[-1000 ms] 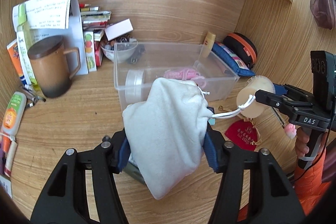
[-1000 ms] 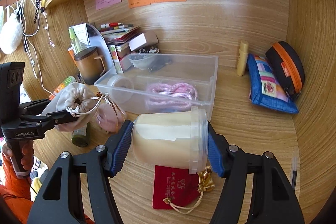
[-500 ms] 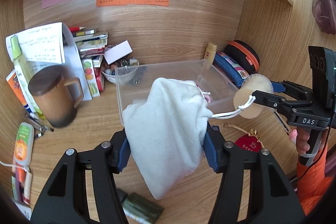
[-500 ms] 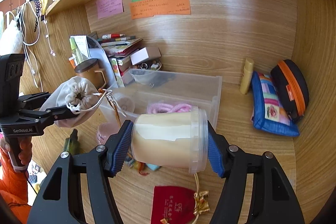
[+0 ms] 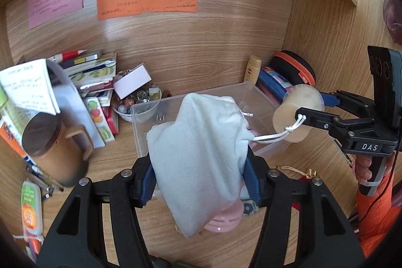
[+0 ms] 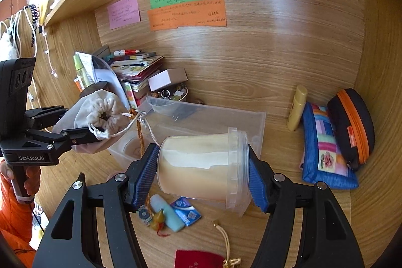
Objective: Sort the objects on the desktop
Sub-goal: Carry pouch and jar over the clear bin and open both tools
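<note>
Left wrist view. The left tongs [image 5: 199, 176] are clamped on a white pouch [image 5: 201, 155], which hangs between the blue pads above the tabletop [image 5: 120, 152]. Its drawstring [image 5: 276, 135] runs right and loops over a finger of the right tongs [image 5: 299, 114]. The right tongs, held by a hand [image 5: 364, 168] in an orange sleeve, grip a jar [image 5: 299, 114] just beside the right end of a clear bin [image 5: 155, 114]. The bin stands mid-tabletop, behind the pouch. A pink object [image 5: 223, 220] lies under the pouch near the front edge; what it is cannot be told. A brown mug [image 5: 54, 147] stands toward the left edge, a stack of books [image 5: 93, 72] and a bowl [image 5: 137, 104] of small items at the back wall, and a yellow tube [image 5: 253, 68] and an orange-trimmed case [image 5: 294, 68] in the back right corner.

Right wrist view. The right tongs [image 6: 203, 168] are clamped on the jar [image 6: 203, 165], lying sideways, lid to the right, above the tabletop [image 6: 284, 142]. The left tongs [image 6: 83, 128], at the left edge, pinch the pouch [image 6: 100, 114], its gathered mouth facing the camera. The bin [image 6: 201, 117] sits behind the jar. A red bag [image 6: 198, 259] lies at the front edge, and a blue packet [image 6: 186, 211] and small charms [image 6: 153, 216] lie beneath the jar. A blue patchwork pouch [image 6: 324, 150] leans against the case [image 6: 351, 127] at the right edge.
</note>
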Motion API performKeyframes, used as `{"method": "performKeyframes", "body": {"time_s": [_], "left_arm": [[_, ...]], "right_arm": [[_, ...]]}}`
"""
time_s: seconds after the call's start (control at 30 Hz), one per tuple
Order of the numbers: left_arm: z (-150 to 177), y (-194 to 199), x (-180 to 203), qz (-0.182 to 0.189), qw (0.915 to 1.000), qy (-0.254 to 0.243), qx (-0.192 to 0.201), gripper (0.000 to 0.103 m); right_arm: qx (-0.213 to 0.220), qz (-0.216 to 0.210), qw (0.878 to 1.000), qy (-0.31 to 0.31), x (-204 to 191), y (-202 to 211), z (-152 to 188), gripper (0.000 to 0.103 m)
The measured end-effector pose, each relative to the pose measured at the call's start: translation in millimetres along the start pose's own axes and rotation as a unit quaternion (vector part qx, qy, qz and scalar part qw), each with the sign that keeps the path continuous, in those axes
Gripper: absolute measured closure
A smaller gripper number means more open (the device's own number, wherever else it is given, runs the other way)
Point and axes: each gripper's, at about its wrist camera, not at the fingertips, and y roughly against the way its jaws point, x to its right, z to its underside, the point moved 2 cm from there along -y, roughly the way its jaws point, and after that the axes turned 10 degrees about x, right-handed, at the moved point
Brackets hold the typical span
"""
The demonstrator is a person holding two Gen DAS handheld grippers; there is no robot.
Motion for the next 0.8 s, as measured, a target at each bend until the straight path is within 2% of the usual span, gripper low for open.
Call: {"method": "performKeyframes", "body": {"time_s": [0.47, 0.8], "left_arm": [[-12.2, -43.2, -4.6, 0.014, 0.9995, -0.015, -0.022, 0.045], [-11.6, -83.2, -8.0, 0.015, 0.9976, -0.035, -0.059, 0.045]], "right_arm": [[-0.033, 0.005, 0.999, 0.010, 4.7, -45.7, -9.6, 0.041], [-0.056, 0.019, 0.997, 0.040, 5.5, -75.7, -11.2, 0.041]]}}
